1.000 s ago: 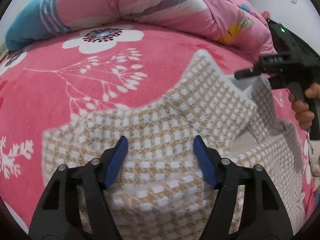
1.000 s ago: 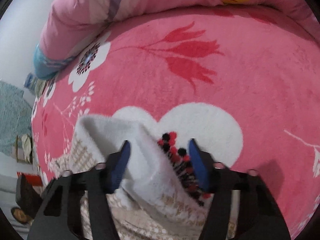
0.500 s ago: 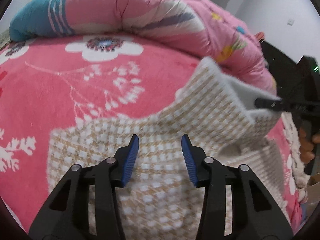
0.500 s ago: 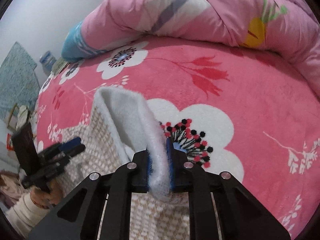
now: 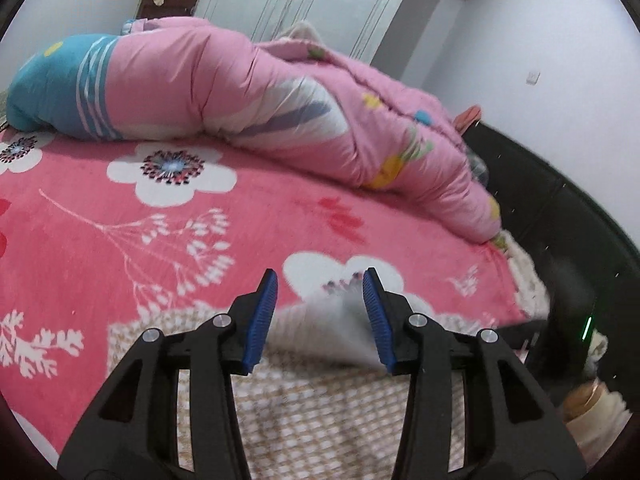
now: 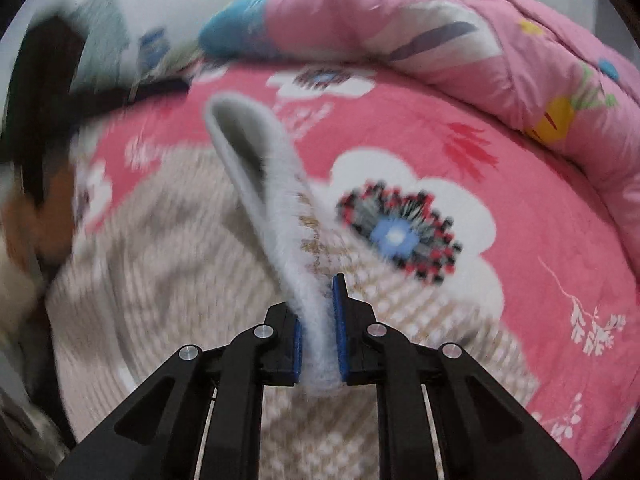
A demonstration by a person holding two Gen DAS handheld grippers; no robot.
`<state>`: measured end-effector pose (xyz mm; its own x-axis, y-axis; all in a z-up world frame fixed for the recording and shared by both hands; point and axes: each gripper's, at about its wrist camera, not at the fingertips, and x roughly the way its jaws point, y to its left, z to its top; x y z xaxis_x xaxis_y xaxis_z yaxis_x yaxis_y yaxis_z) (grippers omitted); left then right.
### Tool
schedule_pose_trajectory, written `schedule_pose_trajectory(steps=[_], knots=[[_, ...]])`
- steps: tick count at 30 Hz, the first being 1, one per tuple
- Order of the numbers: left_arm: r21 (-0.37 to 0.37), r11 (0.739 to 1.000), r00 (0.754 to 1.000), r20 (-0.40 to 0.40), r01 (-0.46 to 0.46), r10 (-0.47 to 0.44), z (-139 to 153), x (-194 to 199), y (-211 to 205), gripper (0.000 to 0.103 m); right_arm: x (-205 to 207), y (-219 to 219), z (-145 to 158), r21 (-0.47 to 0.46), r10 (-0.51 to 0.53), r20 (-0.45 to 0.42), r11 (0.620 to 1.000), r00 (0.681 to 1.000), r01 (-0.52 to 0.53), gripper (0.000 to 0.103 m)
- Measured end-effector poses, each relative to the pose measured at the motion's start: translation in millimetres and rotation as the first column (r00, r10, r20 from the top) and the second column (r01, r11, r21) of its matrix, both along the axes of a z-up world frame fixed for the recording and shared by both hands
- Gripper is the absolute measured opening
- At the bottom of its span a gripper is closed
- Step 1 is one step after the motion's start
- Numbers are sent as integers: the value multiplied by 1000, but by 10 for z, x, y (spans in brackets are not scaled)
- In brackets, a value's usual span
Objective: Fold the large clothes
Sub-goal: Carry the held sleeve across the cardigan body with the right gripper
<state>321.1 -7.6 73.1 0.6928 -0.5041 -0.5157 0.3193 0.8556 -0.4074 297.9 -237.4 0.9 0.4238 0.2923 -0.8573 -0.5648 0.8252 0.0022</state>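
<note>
Pink floral blanket (image 5: 100, 216) fills the bed from edge to edge, white blossoms and red tulips printed across it. Along its far side sits a bulky pink quilt (image 5: 248, 96), rolled up, teal-striped at one end, pressing right against the black bed frame (image 5: 560, 208) on the right. Behind that, white walls and a pale striped curtain (image 5: 304, 4).

On the blanket, close in, lies the beige-and-white checked garment (image 6: 160, 280), spread wide and badly smeared by motion blur. One fleecy white edge rises out of it in a tall upright loop.

Right gripper (image 6: 316, 344): blue pads pressed tight on that white edge, pinching it at the base of the loop. Left gripper (image 5: 318, 316): fingers spread apart over a raised, blurred fold of the same garment, the fabric between the pads but not clamped. At the right edge of the left view, a dark blurred device with a green light.
</note>
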Motion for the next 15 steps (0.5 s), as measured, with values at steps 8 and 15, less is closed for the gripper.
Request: schedule_pose_trajectory(steps=[8, 15], knots=[[188, 979, 971, -236, 80, -34, -539, 281, -427, 42, -197, -60, -145, -31, -8, -5, 999, 1000, 8, 17], [219, 970, 966, -254, 108, -50, -869, -9, -213, 43, -221, -526, 464, 336, -73, -61, 938, 996, 89, 41]])
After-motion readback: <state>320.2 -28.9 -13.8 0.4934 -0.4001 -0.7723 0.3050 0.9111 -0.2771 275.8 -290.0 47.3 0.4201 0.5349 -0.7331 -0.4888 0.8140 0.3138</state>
